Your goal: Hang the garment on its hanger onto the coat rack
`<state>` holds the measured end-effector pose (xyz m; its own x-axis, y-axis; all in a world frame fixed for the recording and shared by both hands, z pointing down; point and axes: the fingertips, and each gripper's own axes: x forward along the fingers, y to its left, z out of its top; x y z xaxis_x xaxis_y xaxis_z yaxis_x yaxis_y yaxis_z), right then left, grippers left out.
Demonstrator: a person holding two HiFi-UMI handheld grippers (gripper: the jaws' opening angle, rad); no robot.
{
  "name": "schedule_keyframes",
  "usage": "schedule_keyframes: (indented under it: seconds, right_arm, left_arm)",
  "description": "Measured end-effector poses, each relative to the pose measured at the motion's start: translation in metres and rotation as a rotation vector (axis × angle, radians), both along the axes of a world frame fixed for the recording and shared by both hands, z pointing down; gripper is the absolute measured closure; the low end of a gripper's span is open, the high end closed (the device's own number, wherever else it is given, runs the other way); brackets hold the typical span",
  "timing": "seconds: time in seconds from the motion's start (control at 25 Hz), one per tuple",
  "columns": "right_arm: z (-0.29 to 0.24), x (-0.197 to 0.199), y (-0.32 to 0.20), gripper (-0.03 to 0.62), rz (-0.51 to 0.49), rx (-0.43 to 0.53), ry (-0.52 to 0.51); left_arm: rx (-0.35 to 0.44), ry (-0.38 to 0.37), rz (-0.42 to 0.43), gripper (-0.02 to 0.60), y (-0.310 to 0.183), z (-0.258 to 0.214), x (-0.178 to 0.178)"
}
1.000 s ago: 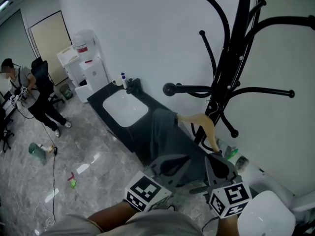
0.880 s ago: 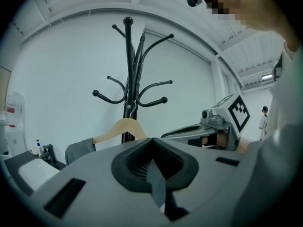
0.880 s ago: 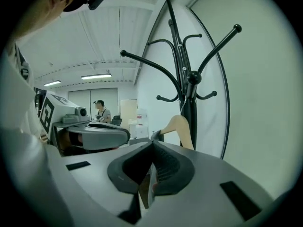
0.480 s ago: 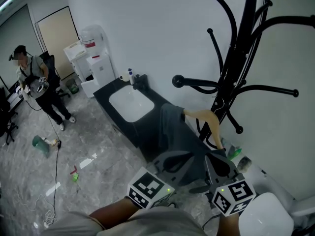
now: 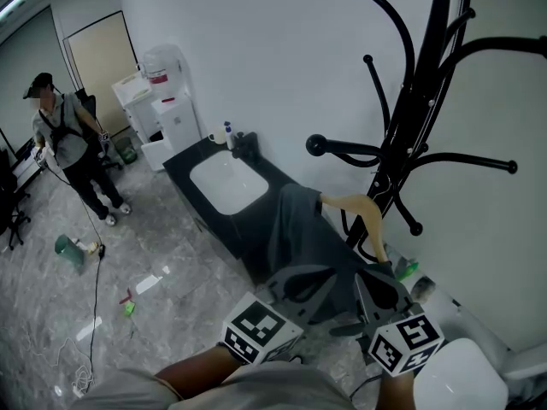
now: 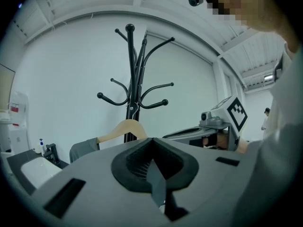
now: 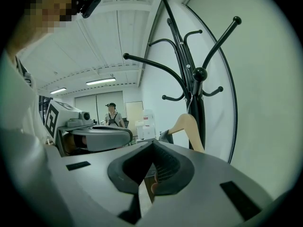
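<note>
A grey garment (image 5: 295, 229) hangs over a wooden hanger (image 5: 359, 212), held low in front of the black coat rack (image 5: 410, 109). My right gripper (image 5: 382, 287) is shut on the hanger's near end; a tan bit of wood shows between its jaws (image 7: 151, 171). My left gripper (image 5: 295, 284) is shut on the garment's lower part, with grey fabric in its jaws (image 6: 154, 169). In the left gripper view, the hanger (image 6: 125, 126) and rack (image 6: 135, 79) stand ahead. In the right gripper view, the rack (image 7: 191, 79) rises close by, its knobbed hooks above the hanger (image 7: 189, 129).
A black counter with a white sink (image 5: 222, 182) runs along the wall left of the rack. Beyond it are a water dispenser (image 5: 167, 101) and a standing person (image 5: 73, 152). A white rounded object (image 5: 466, 374) sits at the lower right. Litter and a cable lie on the floor.
The view has swung slightly, so the rack, hanger and garment sit a little further right. Both grippers keep their hold. The person in the background has stood up and moved.
</note>
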<state>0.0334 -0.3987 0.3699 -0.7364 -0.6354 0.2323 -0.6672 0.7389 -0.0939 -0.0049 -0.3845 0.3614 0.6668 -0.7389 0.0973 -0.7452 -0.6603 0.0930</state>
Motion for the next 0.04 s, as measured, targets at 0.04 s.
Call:
schedule_keyframes:
  seconds: [0.04]
  right_arm:
    - [0.0006,-0.0004,0.0013,0.580,-0.003,-0.004,-0.003]
  left_arm:
    - [-0.003,0.001,0.000,0.575,0.0010,0.0004,-0.0002]
